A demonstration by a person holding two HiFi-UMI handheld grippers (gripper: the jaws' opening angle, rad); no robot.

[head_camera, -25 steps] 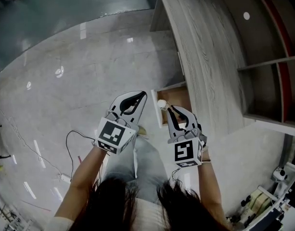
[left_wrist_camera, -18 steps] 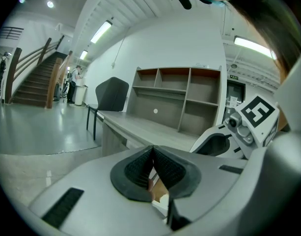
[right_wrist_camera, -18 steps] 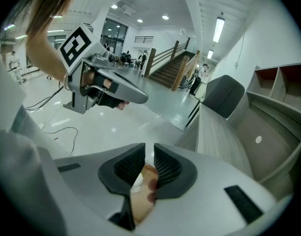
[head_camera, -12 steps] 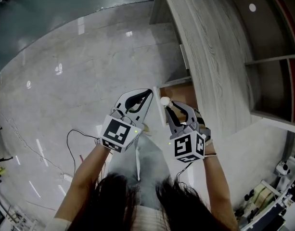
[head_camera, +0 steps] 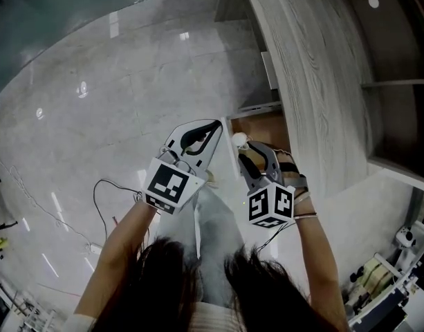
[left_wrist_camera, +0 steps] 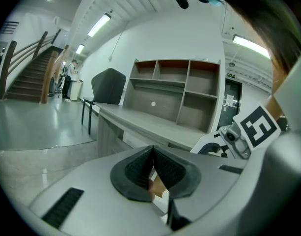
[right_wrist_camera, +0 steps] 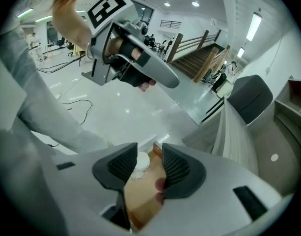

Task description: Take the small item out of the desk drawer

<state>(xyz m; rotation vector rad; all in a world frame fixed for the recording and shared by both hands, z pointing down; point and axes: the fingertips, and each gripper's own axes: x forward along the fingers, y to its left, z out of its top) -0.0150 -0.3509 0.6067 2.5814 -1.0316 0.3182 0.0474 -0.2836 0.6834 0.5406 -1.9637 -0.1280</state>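
A pale marble floor (head_camera: 94, 61) spreads beside a long grey wood-grain desk (head_camera: 308, 68), whose drawer (head_camera: 267, 124) stands pulled out with its brown wooden inside showing. The left gripper (left_wrist_camera: 152, 152) hangs over the floor just beside the drawer's white front, jaws closed together on nothing. The right gripper (right_wrist_camera: 149, 154) tilts down over the drawer, its jaws apart after just opening, and the small white round item (right_wrist_camera: 140, 163) lies on the drawer bottom by the front panel, showing in the gap close to one pad but not pinched.
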